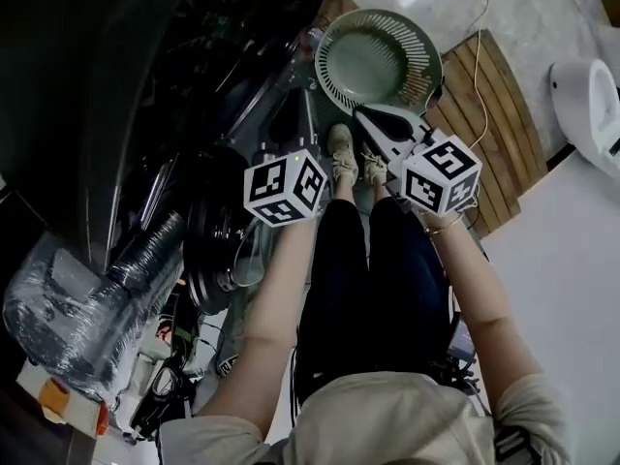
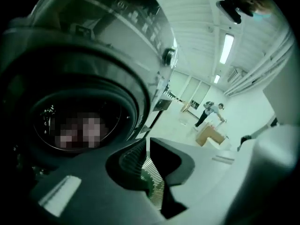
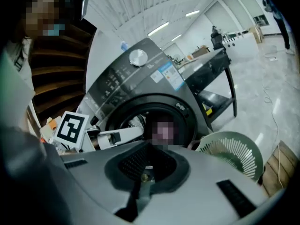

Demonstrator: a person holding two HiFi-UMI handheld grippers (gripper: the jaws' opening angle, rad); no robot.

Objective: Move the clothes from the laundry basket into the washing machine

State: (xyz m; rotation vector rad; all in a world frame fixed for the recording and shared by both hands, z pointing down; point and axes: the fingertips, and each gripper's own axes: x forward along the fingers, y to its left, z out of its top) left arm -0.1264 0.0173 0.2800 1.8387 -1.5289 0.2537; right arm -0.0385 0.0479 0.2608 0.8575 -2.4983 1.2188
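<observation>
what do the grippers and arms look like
Both the left gripper and right gripper are pale grey moulded shells with ribbed fingers, each carrying a white cube of black square markers. Beige sleeves stop above the elbows; a thin bracelet circles the right wrist.

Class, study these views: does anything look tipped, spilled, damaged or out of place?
Nothing stands out. The green laundry basket stands upright and empty on the floor beside the washing machine, whose door is open.

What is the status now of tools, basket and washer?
Left tool shut, empty. Right tool shut, empty. Laundry basket looks empty. Washing machine ahead, nothing in the way.
</observation>
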